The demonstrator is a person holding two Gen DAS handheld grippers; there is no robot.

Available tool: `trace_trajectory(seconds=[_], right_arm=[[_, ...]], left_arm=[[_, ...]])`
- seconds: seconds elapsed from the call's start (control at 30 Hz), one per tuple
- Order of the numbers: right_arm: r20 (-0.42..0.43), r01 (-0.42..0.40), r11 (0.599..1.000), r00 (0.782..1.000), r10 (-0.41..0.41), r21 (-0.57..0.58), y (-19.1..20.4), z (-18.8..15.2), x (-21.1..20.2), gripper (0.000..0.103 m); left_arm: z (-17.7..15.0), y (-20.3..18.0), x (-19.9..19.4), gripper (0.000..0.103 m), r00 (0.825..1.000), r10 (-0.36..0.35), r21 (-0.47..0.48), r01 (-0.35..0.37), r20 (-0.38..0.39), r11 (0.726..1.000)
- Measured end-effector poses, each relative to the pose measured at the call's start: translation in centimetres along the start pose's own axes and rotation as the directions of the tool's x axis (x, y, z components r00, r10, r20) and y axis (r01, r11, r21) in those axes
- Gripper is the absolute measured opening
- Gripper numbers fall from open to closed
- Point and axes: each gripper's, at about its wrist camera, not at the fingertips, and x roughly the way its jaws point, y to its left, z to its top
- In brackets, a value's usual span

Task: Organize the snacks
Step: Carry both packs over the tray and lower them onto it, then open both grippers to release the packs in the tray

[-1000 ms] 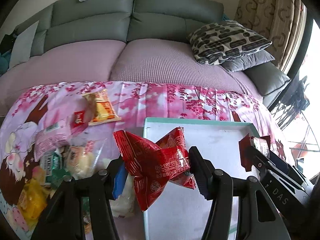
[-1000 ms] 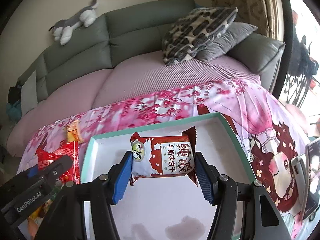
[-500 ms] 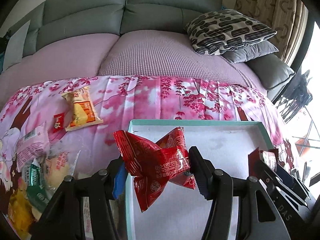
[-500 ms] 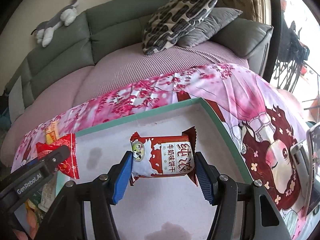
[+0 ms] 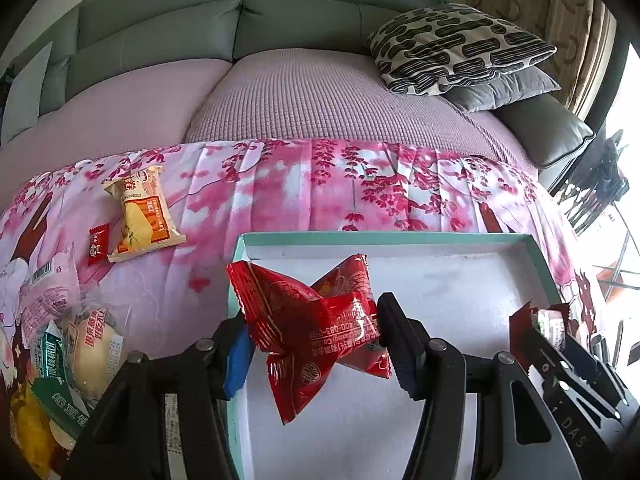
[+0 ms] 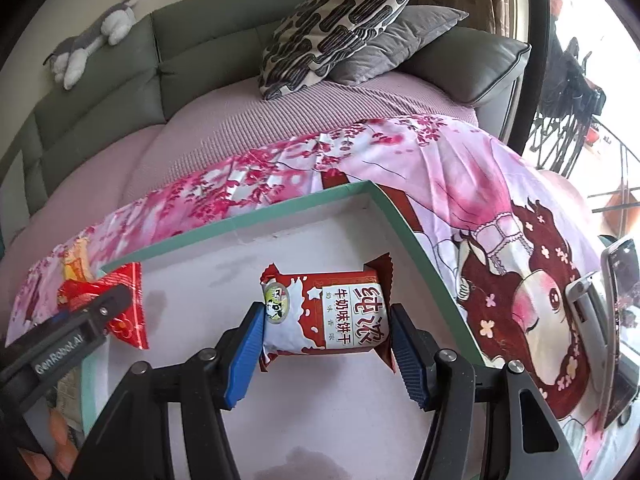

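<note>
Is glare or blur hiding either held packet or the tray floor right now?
Left wrist view: the red packet is sharp with small foil glints, the tray evenly lit, and the window at far right blown out. Right wrist view: the milk biscuit packet print is readable, the window again overexposed, and fisheye bending curves the tray rim.

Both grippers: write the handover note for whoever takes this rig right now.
Left gripper: shut on the red packet, above the tray's left end.
Right gripper: shut on the milk biscuit pack, above the tray's right side.
Done: nothing is lying in the tray yet.
Left: release both, then fetch the yellow pack, small red candy and the heap of snacks from the cloth.
</note>
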Motion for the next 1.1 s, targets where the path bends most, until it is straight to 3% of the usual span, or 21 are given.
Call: trace_trajectory(seconds=[0.13,0.2,0.5,0.67,0.77,1.1], right_arm=[[-0.005,0.005,1.000,1.000,-0.005,0.007,-0.3,0.0,0.1,0.064],[-0.003,0.008,1.000,1.000,-0.008,0.004,-0.3,0.0,0.0,0.066],[0.006,0.001,1.000,1.000,-0.001,-0.010,0.0,0.2,-0.5,0.068],[0.006,0.004,1.000,1.000,-0.004,-0.024,0.1,0.3,-0.7,0.091],[0.016,0.011,0.999,1.000,-0.011,-0.037,0.2,0.3,-0.9,0.103],[0.030,0.016,0.997,0.999,-0.014,-0.074,0.5,0.3,-1.1,0.103]], left_arm=[[0.0,-0.1,-0.1,0.064,1.000,-0.012,0.000,0.012,-0.022,1.000],[0.1,-0.1,-0.2,0.077,0.999,-0.013,-0.009,0.012,-0.036,1.000],[0.3,0.4,-1.3,0.079,0.997,0.060,-0.029,-0.062,-0.051,0.998],[0.1,0.9,-1.6,0.087,0.986,0.161,-0.027,-0.163,-0.042,0.986],[0.0,1.6,-1.9,0.097,0.974,0.225,-0.038,-0.226,-0.015,0.974],[-0.3,2.2,-1.9,0.097,0.966,0.258,-0.053,-0.257,0.002,0.965]])
